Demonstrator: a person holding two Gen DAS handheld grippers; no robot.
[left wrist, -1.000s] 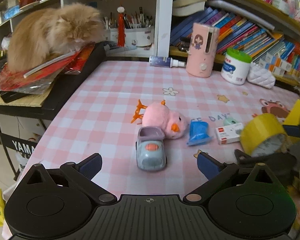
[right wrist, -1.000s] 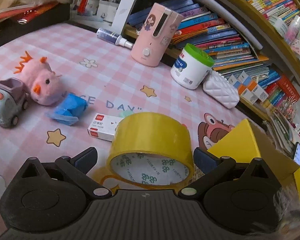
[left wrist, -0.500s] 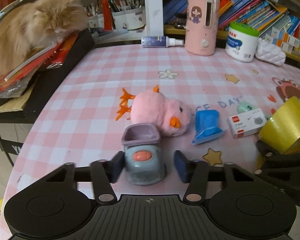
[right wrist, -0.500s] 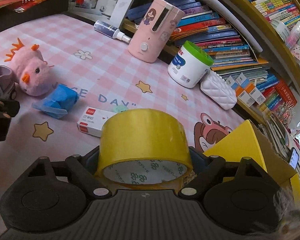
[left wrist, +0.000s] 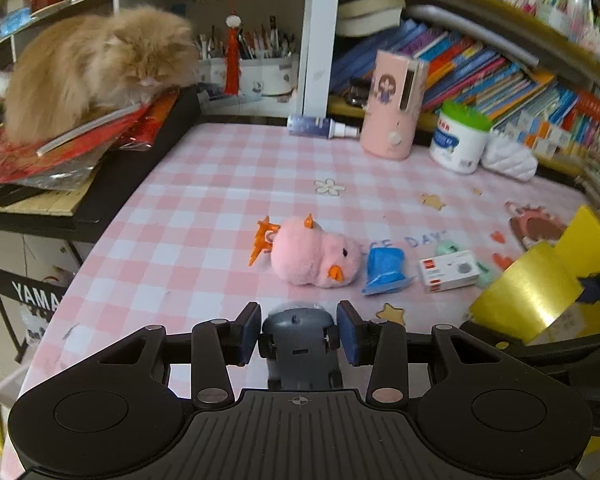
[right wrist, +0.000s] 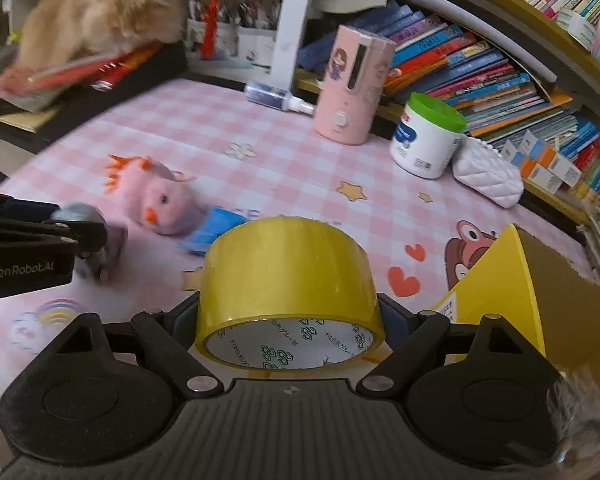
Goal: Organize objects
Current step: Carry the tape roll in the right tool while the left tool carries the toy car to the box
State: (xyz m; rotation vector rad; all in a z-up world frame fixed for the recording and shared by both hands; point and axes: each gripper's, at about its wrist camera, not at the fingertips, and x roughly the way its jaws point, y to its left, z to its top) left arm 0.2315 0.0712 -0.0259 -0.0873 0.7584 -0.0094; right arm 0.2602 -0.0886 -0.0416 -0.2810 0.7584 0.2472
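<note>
The left gripper [left wrist: 299,334] pinches the toy car [left wrist: 299,344] by its sides, blue pads against the wheels, and its jaws are closing on it. The car is tipped nose-down so that its grey underside and small black wheels face the camera; it is held above the pink checked tablecloth [left wrist: 204,216].

The right gripper [right wrist: 288,316] clamps a roll of yellow tape [right wrist: 288,276] — a wide, glossy roll with a white cardboard core printed with green marks. The roll sits tilted between the fingers, its open core turned toward the camera. In the left wrist view the same roll shows at 3 o'clock.

Just beyond the car, at 12 o'clock in the left wrist view, a pink plush chick [left wrist: 314,256] lies on its side, with an orange beak and orange feet. Touching it at its 3 o'clock is a crumpled blue packet [left wrist: 384,268], then a small white box [left wrist: 448,270] with red ends. A yellow box [right wrist: 504,280] stands at 3 o'clock of the tape in the right wrist view.

Farther back, near the far edge of the cloth: a spray bottle [left wrist: 320,127] lying flat, a tall pink device [left wrist: 394,108], a white jar [left wrist: 460,140] with a green lid, and a white quilted pouch [left wrist: 508,160]. At 10 o'clock a fluffy ginger cat [left wrist: 96,64] rests on red papers — behind it, shelves of books [left wrist: 480,72].
</note>
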